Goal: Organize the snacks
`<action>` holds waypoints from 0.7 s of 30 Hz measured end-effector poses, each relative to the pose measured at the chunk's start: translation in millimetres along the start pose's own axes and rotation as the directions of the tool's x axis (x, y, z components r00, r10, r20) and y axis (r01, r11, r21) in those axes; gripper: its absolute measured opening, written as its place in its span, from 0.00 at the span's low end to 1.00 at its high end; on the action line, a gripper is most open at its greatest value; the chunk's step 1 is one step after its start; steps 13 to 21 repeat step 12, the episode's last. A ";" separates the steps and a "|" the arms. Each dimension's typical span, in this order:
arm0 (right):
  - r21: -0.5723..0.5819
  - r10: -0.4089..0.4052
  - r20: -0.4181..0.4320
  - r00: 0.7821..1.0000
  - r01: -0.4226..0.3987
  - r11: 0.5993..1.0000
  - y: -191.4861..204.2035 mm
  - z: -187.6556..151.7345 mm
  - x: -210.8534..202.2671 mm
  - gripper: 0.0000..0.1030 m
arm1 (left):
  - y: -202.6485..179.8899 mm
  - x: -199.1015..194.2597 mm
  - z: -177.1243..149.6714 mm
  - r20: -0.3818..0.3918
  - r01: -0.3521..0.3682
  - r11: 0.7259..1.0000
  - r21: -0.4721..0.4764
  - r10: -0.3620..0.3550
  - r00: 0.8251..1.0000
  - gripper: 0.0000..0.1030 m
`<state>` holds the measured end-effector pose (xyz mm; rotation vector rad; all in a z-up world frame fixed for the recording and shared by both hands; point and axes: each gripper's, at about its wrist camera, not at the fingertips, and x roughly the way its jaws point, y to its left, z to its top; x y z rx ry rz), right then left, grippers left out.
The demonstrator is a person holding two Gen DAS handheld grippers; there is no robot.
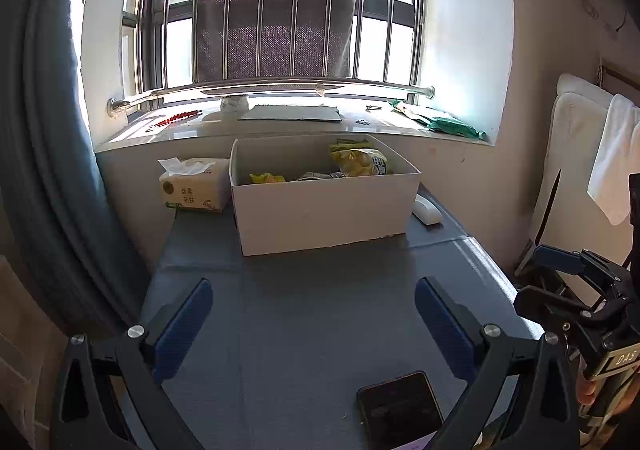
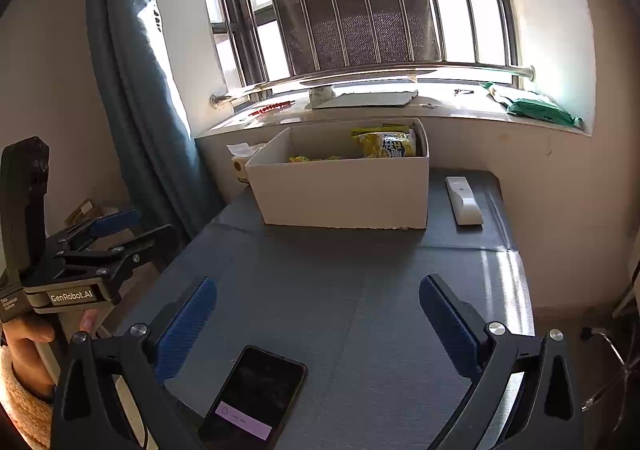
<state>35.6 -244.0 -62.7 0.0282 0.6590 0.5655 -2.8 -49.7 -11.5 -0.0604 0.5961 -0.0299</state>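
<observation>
An open white cardboard box (image 1: 320, 209) (image 2: 344, 189) stands at the far end of the grey table, below the windowsill. Inside it a yellow snack bag (image 1: 360, 161) (image 2: 384, 143) leans toward the right end, and a smaller yellow packet (image 1: 266, 177) lies lower at the left. My left gripper (image 1: 313, 284) hovers open over the bare table in front of the box and holds nothing. My right gripper (image 2: 319, 281) is open too, likewise short of the box and with nothing in it. Each gripper appears at the edge of the other's view.
A black phone (image 1: 400, 406) (image 2: 256, 398) lies on the table's near edge. Right of the box lies a white remote (image 1: 426, 207) (image 2: 462, 199); left of it is a tissue pack (image 1: 192, 185). A green bag (image 2: 536, 107) and flat cardboard rest on the sill. A blue curtain (image 2: 132, 89) hangs at the left.
</observation>
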 end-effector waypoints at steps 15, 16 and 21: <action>0.002 0.002 -0.001 1.000 -0.002 1.000 -0.3 -1.3 0.6 1.00 | 0.2 1.0 -1.3 -0.005 -0.001 1.000 0.007 0.001 1.000 1.00; 0.002 0.002 -0.001 1.000 -0.002 1.000 -0.3 -1.3 0.6 1.00 | 0.2 1.0 -1.3 -0.005 -0.001 1.000 0.007 0.001 1.000 1.00; 0.002 0.002 -0.001 1.000 -0.002 1.000 -0.3 -1.3 0.6 1.00 | 0.2 1.0 -1.3 -0.005 -0.001 1.000 0.007 0.001 1.000 1.00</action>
